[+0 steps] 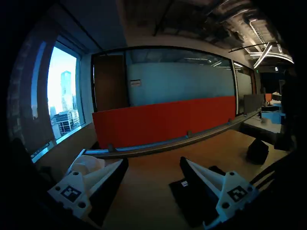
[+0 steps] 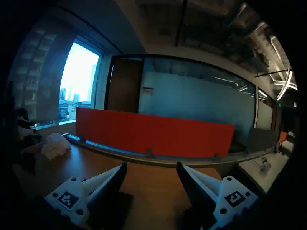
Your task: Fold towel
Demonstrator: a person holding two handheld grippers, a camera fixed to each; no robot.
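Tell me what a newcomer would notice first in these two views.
The orange-red partition running along the back of the wooden desk stands out most, with the bright window showing city towers to its left. Up close, the left gripper and right gripper both hang open above the desk.

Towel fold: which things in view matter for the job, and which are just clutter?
Job: dark flat cloth with white tag, likely the towel; left tool, open; right tool, open.
Lying about: white crumpled bundle; black lumpy object; orange partition panel.
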